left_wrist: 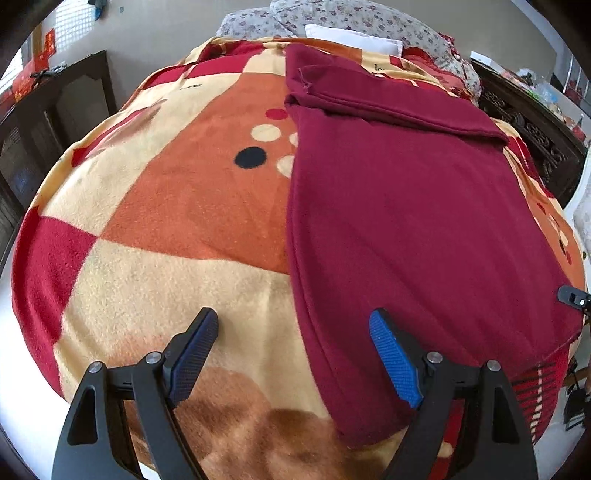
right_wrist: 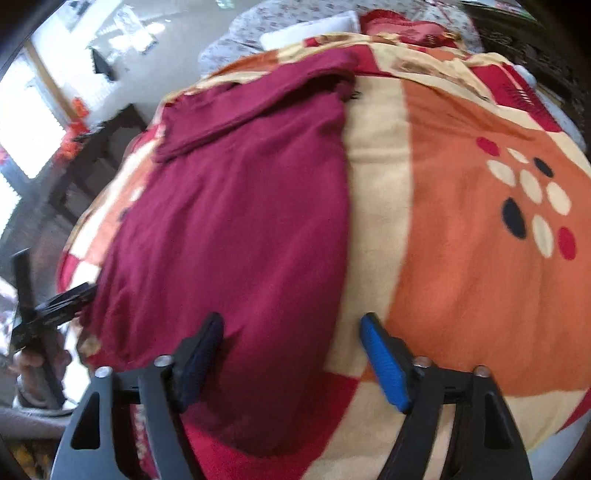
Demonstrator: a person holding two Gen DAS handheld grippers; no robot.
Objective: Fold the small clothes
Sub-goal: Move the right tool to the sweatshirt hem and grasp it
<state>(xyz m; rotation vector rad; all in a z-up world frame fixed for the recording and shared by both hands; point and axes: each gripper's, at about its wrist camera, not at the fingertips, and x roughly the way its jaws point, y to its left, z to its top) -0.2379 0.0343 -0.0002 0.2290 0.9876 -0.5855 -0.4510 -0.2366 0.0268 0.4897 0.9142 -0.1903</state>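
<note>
Maroon garment (left_wrist: pixel 406 206) lies flat on a patterned fleece blanket (left_wrist: pixel 177 221) covering a bed, partly folded: sides tucked in to a long panel, one sleeve laid across the far end. Pillows in floral cases (left_wrist: pixel 332 22) sit at the head of the bed.

Left hand-held gripper (left_wrist: pixel 293 354) is angled steeply down over the near end of the garment, jaws spread wide. Its left finger (left_wrist: pixel 192 358) is over bare blanket, its right finger (left_wrist: pixel 395 362) over maroon cloth; the garment's left edge runs between them. No cloth pinched; whether the tips touch the fabric can't be told.

Right hand-held gripper (right_wrist: pixel 291 358) is likewise tilted steeply down at the near right side of the garment, jaws apart and straddling its right edge: one finger over maroon cloth, the other over cream blanket. Nothing gripped. This view is motion-blurred.

In the right wrist view the left hand-held gripper shows at the far left edge, with the person's hand (right_wrist: pixel 33 362) wrapped around its handle.
</note>
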